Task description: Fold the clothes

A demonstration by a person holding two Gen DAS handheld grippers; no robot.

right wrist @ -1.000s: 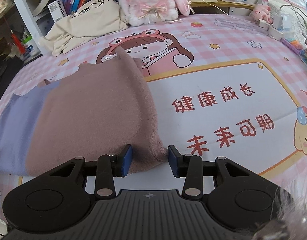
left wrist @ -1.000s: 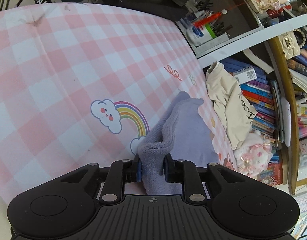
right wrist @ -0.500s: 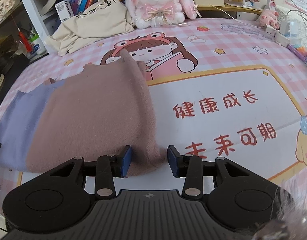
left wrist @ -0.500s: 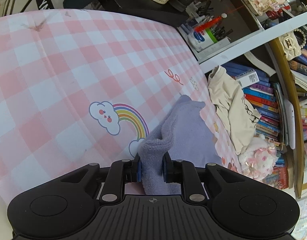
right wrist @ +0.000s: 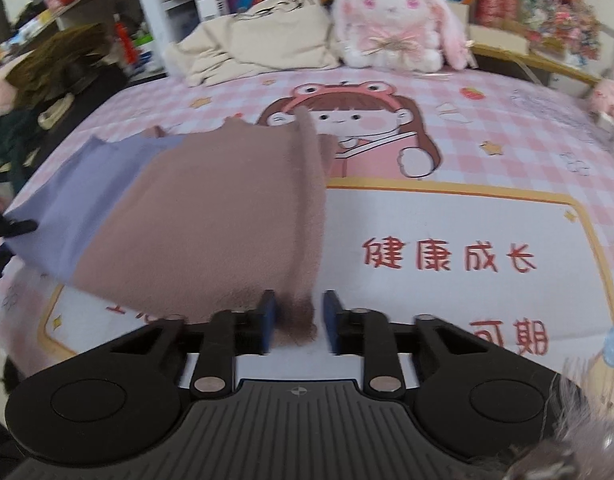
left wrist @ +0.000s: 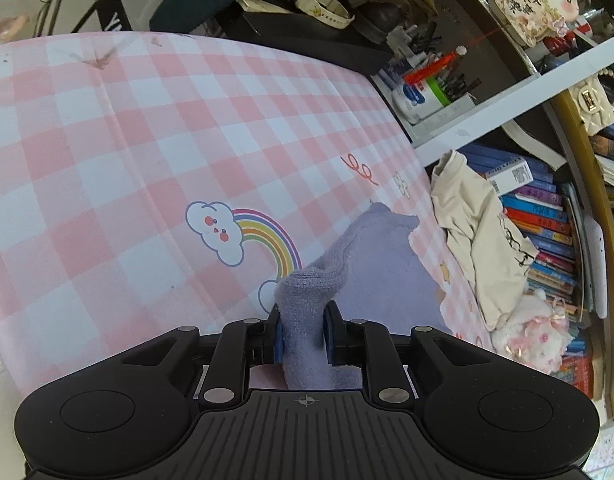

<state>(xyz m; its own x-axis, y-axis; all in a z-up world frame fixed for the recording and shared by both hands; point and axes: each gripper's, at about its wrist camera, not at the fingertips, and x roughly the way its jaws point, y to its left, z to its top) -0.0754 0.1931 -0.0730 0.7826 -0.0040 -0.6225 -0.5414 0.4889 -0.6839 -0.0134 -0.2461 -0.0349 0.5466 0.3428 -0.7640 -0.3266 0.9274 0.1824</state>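
Garment (right wrist: pixel 211 216): knitted, two-tone, lilac section at one end, dusty-pink section at the other, lying on the printed pink-check tabletop (left wrist: pixel 119 152). Left gripper (left wrist: pixel 303 334): fingers clamped on a raised fold of the lilac end. Right gripper (right wrist: pixel 297 322): the pink edge sits between the fingers against the left pad, a gap showing at the right pad; not gripped. Cream garment (right wrist: pixel 263 44) and plush rabbit (right wrist: pixel 395 20) lie at the tabletop's far edge.

garment (right wrist: pixel 211 216) motion-blurred, right tool (right wrist: pixel 297 322) grip unclear
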